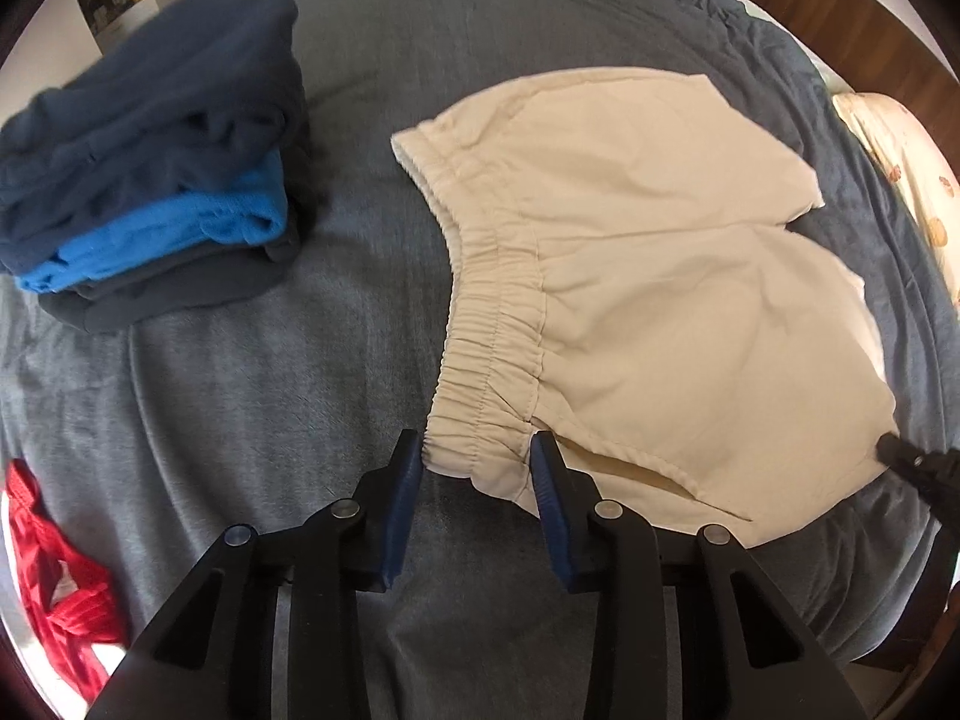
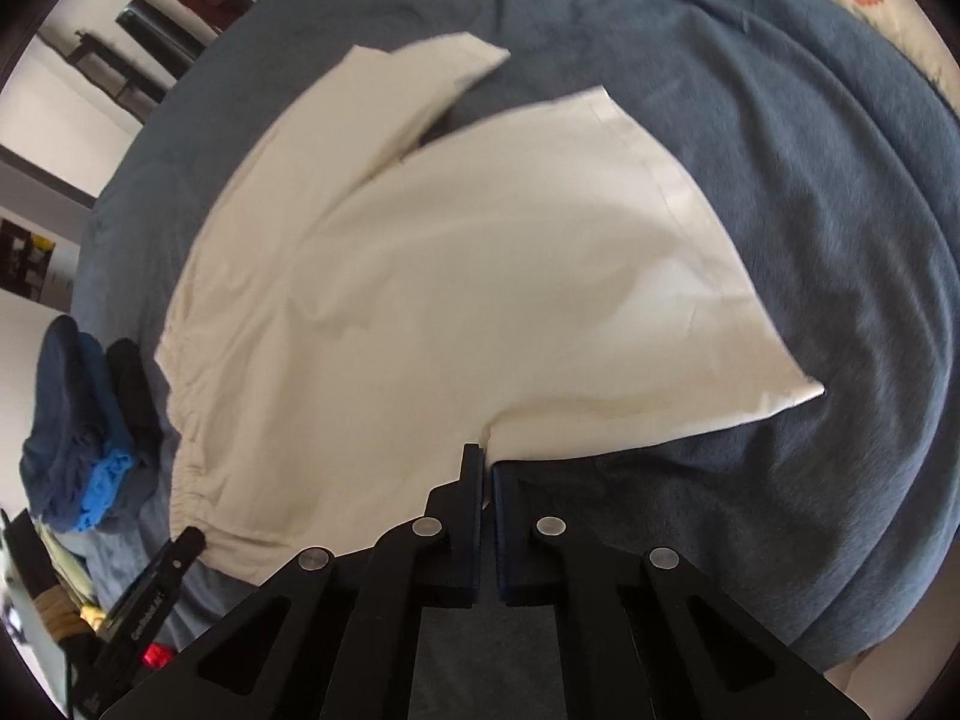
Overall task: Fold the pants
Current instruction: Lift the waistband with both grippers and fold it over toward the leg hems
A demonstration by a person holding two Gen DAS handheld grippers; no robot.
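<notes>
Cream shorts (image 1: 648,276) lie spread flat on the grey bedcover (image 1: 288,396), elastic waistband to the left, two legs to the right. My left gripper (image 1: 474,450) is open, its blue pads on either side of the near waistband corner, which lies between them. My right gripper (image 2: 487,462) is shut on the near edge of the shorts (image 2: 456,276) by the closer leg's hem corner. Its tip also shows in the left wrist view (image 1: 900,456), and the left gripper's tip shows in the right wrist view (image 2: 186,540).
A stack of folded dark and blue clothes (image 1: 156,180) sits on the bed to the left of the shorts. A red garment (image 1: 54,564) lies at the near left edge. A patterned pillow (image 1: 900,180) lies at the far right.
</notes>
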